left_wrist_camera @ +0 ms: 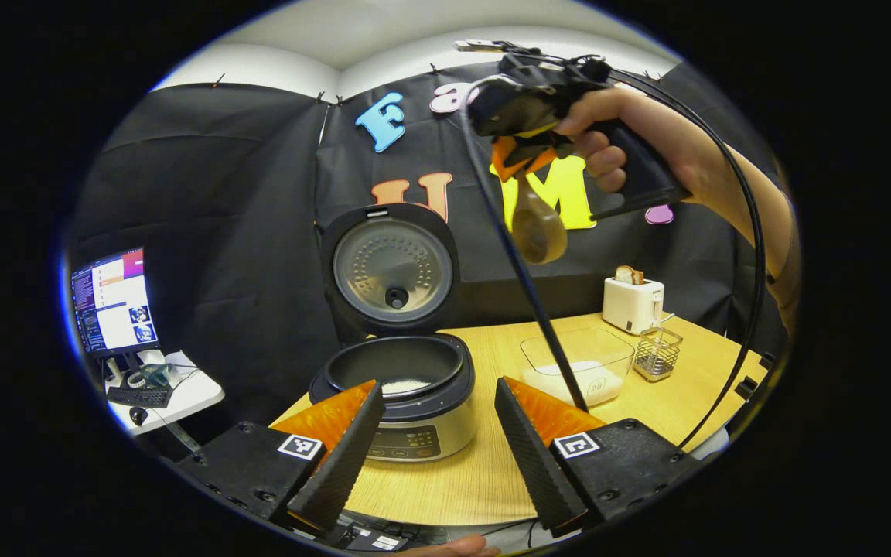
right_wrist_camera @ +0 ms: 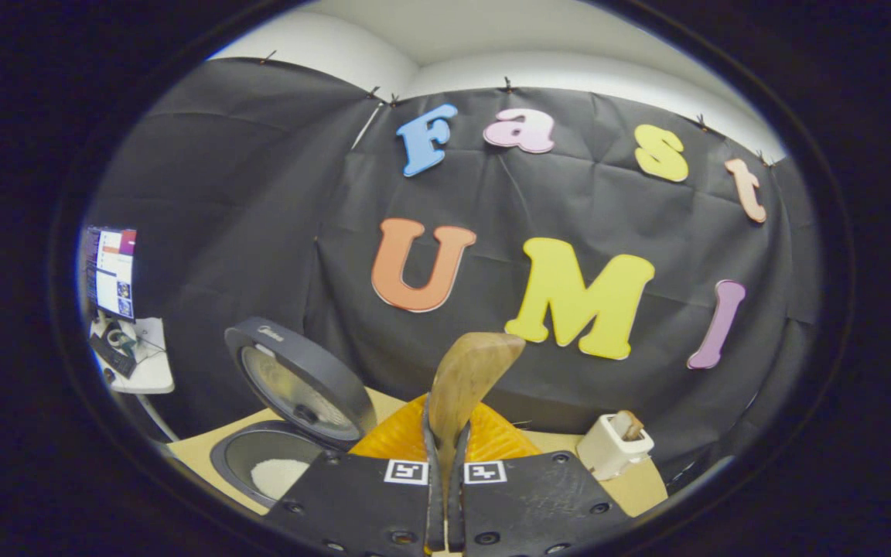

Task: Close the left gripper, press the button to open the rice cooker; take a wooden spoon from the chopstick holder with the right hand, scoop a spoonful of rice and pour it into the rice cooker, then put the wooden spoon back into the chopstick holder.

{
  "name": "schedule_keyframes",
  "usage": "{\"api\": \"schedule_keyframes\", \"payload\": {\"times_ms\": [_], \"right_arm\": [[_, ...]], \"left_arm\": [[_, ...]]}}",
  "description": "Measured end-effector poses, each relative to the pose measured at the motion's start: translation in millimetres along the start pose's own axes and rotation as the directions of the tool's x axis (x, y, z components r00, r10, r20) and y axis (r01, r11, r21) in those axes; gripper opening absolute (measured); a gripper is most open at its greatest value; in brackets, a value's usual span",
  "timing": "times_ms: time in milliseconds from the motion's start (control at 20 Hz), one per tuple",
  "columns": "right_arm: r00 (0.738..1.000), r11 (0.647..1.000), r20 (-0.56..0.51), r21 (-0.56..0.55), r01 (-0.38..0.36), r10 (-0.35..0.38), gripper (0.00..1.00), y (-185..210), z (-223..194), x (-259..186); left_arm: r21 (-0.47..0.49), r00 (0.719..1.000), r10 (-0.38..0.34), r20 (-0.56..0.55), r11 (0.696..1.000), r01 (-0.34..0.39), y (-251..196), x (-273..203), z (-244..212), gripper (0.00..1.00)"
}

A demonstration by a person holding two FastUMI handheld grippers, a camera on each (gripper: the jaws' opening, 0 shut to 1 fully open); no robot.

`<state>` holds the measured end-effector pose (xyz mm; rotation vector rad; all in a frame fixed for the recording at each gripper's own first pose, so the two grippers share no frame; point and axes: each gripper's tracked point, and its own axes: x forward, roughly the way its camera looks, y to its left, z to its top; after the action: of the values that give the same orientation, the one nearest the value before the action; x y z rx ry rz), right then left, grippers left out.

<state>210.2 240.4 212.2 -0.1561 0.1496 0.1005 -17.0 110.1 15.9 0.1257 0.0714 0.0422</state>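
Observation:
The rice cooker (left_wrist_camera: 414,402) stands on the wooden table with its lid (left_wrist_camera: 391,267) swung up and a patch of white rice (left_wrist_camera: 405,384) in the pot. My left gripper (left_wrist_camera: 436,433) is open just in front of it, fingers spread, nothing between them. High at the upper right a hand holds my right gripper (left_wrist_camera: 527,166), shut on the wooden spoon (left_wrist_camera: 538,224), whose bowl hangs down. In the right gripper view the right gripper (right_wrist_camera: 445,456) pinches the spoon (right_wrist_camera: 469,379), with the open cooker (right_wrist_camera: 275,464) at lower left. The wire chopstick holder (left_wrist_camera: 658,352) stands right of the rice container (left_wrist_camera: 581,363).
A white toaster (left_wrist_camera: 631,303) with bread sits at the back right of the table (left_wrist_camera: 476,480). A black cable (left_wrist_camera: 523,271) crosses the middle of the left gripper view. A monitor (left_wrist_camera: 113,302) and a keyboard rest on a small white side table at far left.

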Motion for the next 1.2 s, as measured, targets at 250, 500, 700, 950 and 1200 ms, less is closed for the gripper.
{"api": "schedule_keyframes", "payload": {"times_ms": [250,500,700,950,1200], "right_arm": [[0.996,0.995,-0.005,0.043,0.095,-0.094,0.02,-70,-13,1],[0.986,0.983,-0.08,0.103,0.152,-0.144,0.02,-123,-54,7],[0.974,0.964,-0.132,0.173,0.204,-0.183,0.02,-168,-90,5],[0.953,0.947,-0.176,0.166,0.274,-0.244,0.04,-223,-151,13],[0.935,0.931,-0.241,0.194,0.311,-0.262,0.03,-258,-218,27]], "left_arm": [[-0.023,0.998,-0.05,0.043,0.998,0.051,-8,-5,10,0.93],[-0.034,0.993,-0.093,0.069,0.995,0.096,-16,-6,13,0.93],[-0.04,0.994,-0.096,0.055,0.994,0.099,-15,-6,10,0.93],[-0.055,0.995,-0.091,0.047,0.994,0.093,-15,-3,7,0.93],[-0.102,0.993,-0.108,0.038,0.989,0.111,-18,-1,5,0.93]]}}
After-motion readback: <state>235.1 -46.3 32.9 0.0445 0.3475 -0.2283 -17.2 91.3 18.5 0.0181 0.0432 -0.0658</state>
